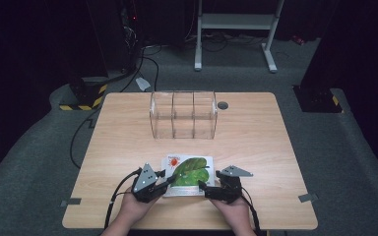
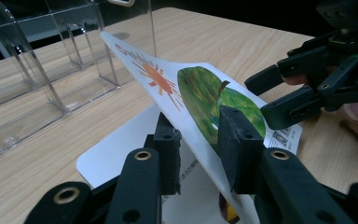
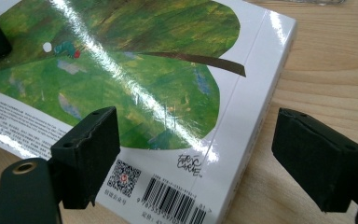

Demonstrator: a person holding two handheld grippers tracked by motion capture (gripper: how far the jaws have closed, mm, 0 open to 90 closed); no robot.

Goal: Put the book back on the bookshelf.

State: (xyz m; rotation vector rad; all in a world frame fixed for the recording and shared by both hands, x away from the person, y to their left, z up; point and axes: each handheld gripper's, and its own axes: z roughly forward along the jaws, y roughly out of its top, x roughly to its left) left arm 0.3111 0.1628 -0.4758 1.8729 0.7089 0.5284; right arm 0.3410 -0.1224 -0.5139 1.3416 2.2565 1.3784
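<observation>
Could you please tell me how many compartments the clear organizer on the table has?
3: the clear organizer has a left compartment, a middle one and a right one, side by side.

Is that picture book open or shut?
Partly open: the left gripper lifts the book's cover clear of the white page beneath.

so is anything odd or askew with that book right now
Yes: the picture book lies on the table, but its cover is lifted at a slant, pinched in the left gripper. The right gripper is open at the spine.
</observation>
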